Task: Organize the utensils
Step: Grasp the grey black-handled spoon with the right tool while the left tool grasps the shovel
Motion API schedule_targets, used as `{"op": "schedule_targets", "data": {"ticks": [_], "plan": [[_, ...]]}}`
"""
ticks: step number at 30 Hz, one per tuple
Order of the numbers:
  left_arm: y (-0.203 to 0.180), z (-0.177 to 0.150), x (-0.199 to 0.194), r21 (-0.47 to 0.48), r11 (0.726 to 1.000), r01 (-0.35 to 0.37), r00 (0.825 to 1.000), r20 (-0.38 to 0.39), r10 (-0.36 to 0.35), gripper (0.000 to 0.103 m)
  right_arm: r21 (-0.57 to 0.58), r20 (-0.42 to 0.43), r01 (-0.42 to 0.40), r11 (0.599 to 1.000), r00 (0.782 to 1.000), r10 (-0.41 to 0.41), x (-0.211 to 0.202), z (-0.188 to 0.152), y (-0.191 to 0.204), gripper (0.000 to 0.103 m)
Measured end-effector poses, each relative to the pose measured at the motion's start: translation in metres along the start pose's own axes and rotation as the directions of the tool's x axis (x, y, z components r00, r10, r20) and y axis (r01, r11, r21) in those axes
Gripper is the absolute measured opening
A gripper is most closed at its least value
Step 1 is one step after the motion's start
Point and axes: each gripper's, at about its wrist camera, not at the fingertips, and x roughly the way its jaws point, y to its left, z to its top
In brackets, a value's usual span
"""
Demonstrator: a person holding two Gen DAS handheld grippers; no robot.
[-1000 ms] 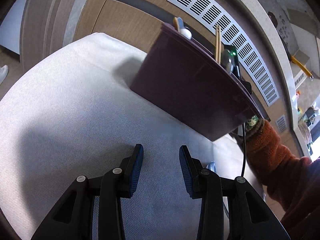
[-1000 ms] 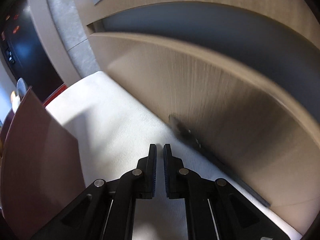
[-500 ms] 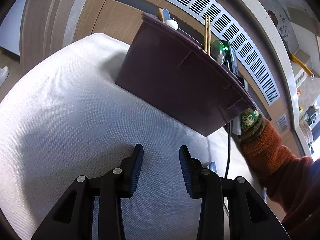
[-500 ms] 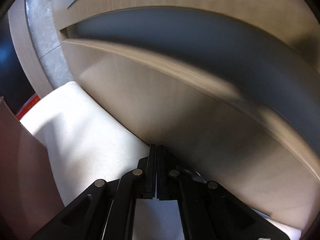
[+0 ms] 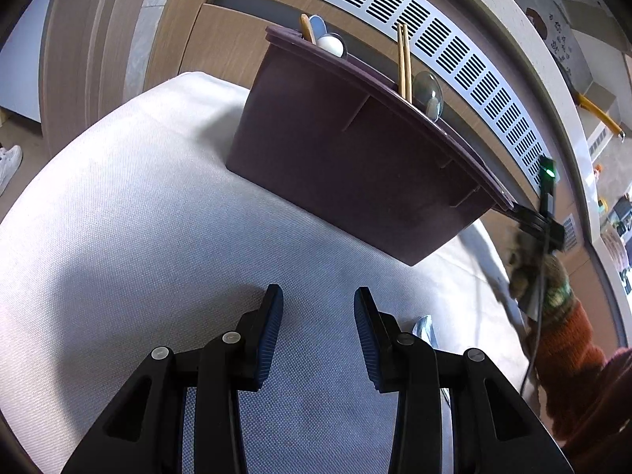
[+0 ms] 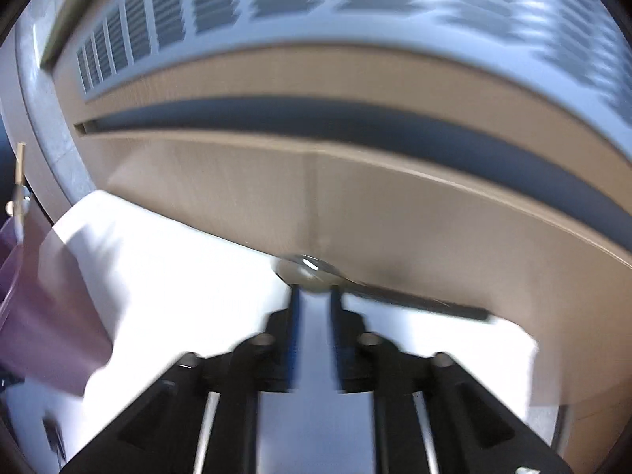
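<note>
- The white tablecloth (image 5: 130, 237) covers the table, which stands against a wooden cabinet front (image 6: 395, 205) with a slotted vent grille (image 5: 454, 55) above.
- The purple utensil caddy (image 5: 355, 166) stands on the cloth ahead of the left gripper (image 5: 318, 316), which hovers low with its fingers spread wide and holding nothing.
- Only the left wrist view shows the caddy's contents: wooden chopsticks (image 5: 403, 61) and spoons (image 5: 428, 93) standing upright, bowls up.
- It also shows the person's orange sleeve (image 5: 568, 339) at the right.
- Only the right wrist view, blurred, shows a metal spoon (image 6: 312, 270) lying flat at the cloth's far edge, bowl left, dark handle running right.
- The right gripper (image 6: 314, 296) reaches to the spoon's bowl, fingers slightly parted, gripping nothing.
</note>
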Motion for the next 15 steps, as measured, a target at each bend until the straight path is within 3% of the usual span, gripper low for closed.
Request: {"op": "schedule_targets", "data": {"ticks": [1,2,4,7,9,11,12,15], "plan": [[0.0,0.0,0.0,0.002,1.0,-0.002,1.0,0.0,0.002,0.039,0.011,0.015,0.024,1.0,1.0,-0.024,-0.008,-0.004,-0.005,0.046],[0.0,0.0,0.0,0.005,1.0,-0.005,1.0,0.0,0.005,0.039,0.029,0.027,0.054,0.998,0.998,-0.055,-0.016,-0.008,-0.012,0.05],[-0.002,0.0,0.001,0.011,1.0,-0.012,1.0,0.0,0.012,0.039,0.089,0.032,0.081,0.993,0.996,-0.084,-0.026,-0.016,-0.031,0.052],[-0.003,0.001,0.002,0.017,1.0,-0.017,1.0,0.0,0.017,0.039,0.194,0.005,0.046,0.98,0.999,-0.048,-0.022,-0.021,-0.058,0.053],[-0.004,0.0,0.002,0.02,1.0,-0.019,1.0,0.0,0.019,0.039,0.194,0.003,0.004,0.981,1.0,-0.004,-0.015,-0.018,-0.056,0.053],[-0.004,0.0,0.002,0.022,1.0,-0.02,1.0,0.0,0.02,0.039,0.075,0.022,-0.022,0.997,1.0,0.02,-0.007,-0.008,-0.034,0.052],[-0.004,0.0,0.002,0.022,1.0,-0.021,1.0,0.0,0.021,0.039,-0.05,0.042,-0.012,0.999,0.999,0.014,-0.003,-0.003,-0.014,0.049],[-0.007,0.001,0.003,0.038,0.999,-0.038,0.999,-0.003,0.038,0.039,-0.307,0.053,0.01,0.952,0.999,0.006,0.011,0.002,0.027,0.031]]}}
